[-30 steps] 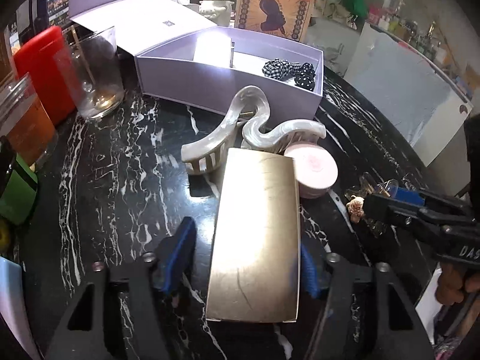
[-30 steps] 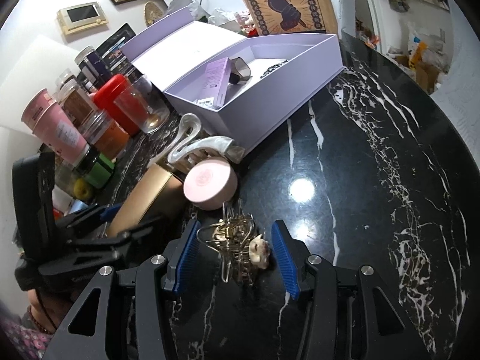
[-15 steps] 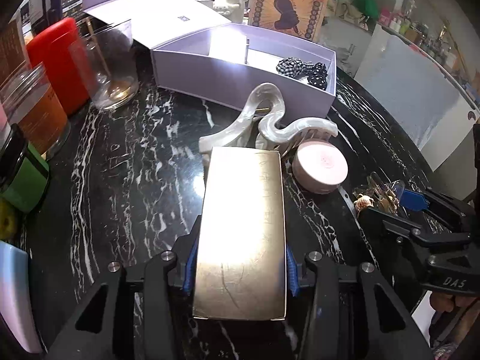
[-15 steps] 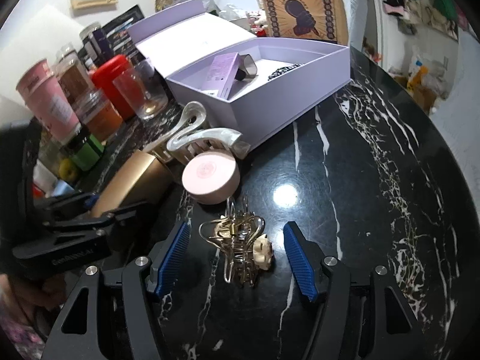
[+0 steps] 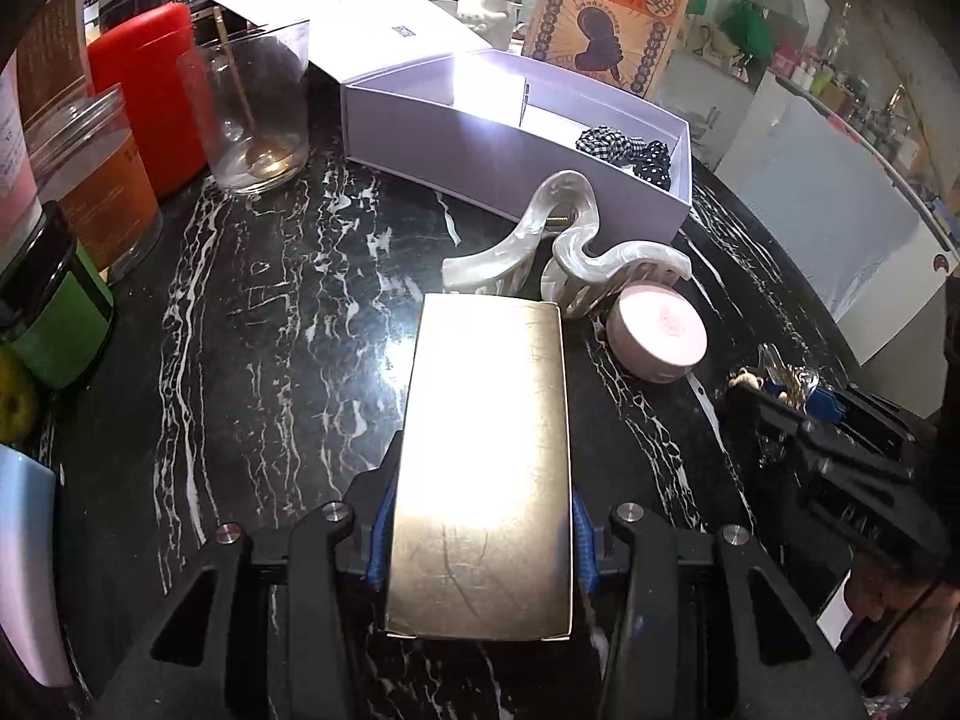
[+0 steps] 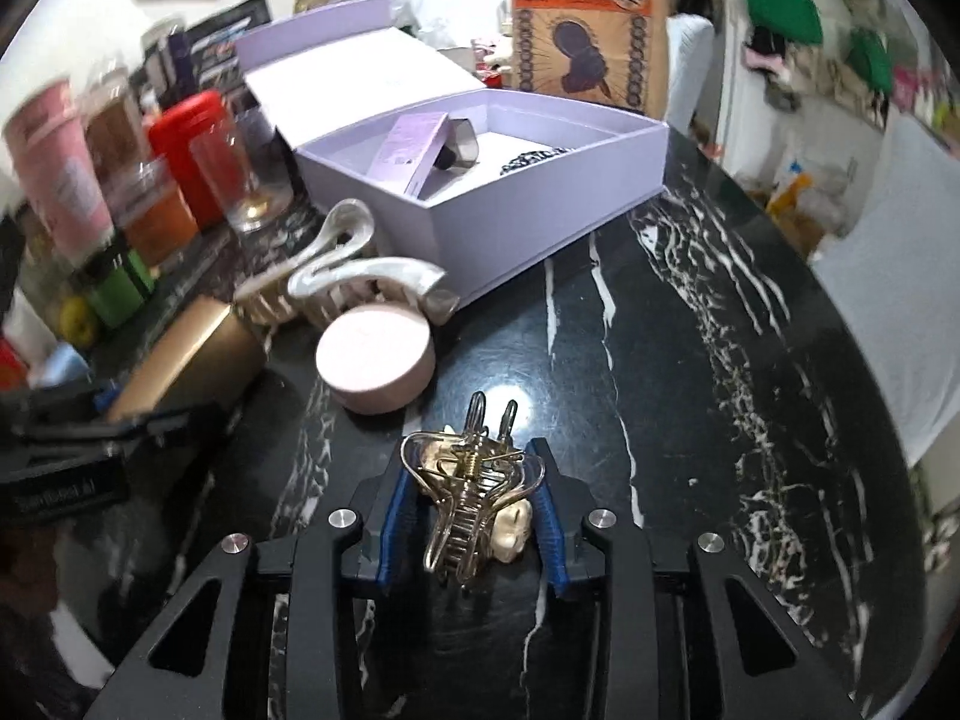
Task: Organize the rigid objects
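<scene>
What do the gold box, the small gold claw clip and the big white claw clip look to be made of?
Gold box: probably card with brushed metallic foil; flat glare, fine scratches, paper edge. Small gold claw clip: thin polished metal wire, with a cream, bead-like ornament. Big white claw clip: likely glossy pearlescent plastic, swirled sheen.

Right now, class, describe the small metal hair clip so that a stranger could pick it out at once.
Start at the open lilac cardboard box on the black marble table. Nearer the camera, past the round pink tin, the right gripper is shut on it. Unlike the big pearly white claw clip, this gold wire clip carries a cream charm.
</scene>
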A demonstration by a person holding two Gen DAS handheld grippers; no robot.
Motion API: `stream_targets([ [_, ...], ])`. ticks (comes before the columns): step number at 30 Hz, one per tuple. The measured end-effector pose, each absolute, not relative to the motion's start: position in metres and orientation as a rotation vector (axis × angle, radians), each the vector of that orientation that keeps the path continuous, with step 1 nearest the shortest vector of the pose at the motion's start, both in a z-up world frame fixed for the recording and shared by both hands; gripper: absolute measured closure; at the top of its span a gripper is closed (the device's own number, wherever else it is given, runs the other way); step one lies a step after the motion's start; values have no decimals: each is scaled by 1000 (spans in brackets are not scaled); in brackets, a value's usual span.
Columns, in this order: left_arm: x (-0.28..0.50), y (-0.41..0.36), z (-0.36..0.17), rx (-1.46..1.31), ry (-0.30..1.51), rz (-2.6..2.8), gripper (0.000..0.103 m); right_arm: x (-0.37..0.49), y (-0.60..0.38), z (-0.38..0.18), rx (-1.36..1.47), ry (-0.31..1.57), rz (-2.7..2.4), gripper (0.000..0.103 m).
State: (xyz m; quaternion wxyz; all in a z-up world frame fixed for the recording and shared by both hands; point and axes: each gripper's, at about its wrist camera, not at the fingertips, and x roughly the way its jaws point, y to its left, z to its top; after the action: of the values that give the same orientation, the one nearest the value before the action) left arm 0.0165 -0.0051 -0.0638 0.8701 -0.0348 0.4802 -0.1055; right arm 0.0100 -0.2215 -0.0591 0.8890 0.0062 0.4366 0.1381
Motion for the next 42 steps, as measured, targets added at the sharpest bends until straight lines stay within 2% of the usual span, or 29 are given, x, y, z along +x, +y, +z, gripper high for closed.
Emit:
stream_targets([
  [17, 2, -15, -42, -53, 939, -250, 59, -7, -232, -43, 124, 882, 355, 68],
  [42, -45, -25, -10, -21, 815, -261, 59, -59, -209, -18, 87, 814, 478, 68],
])
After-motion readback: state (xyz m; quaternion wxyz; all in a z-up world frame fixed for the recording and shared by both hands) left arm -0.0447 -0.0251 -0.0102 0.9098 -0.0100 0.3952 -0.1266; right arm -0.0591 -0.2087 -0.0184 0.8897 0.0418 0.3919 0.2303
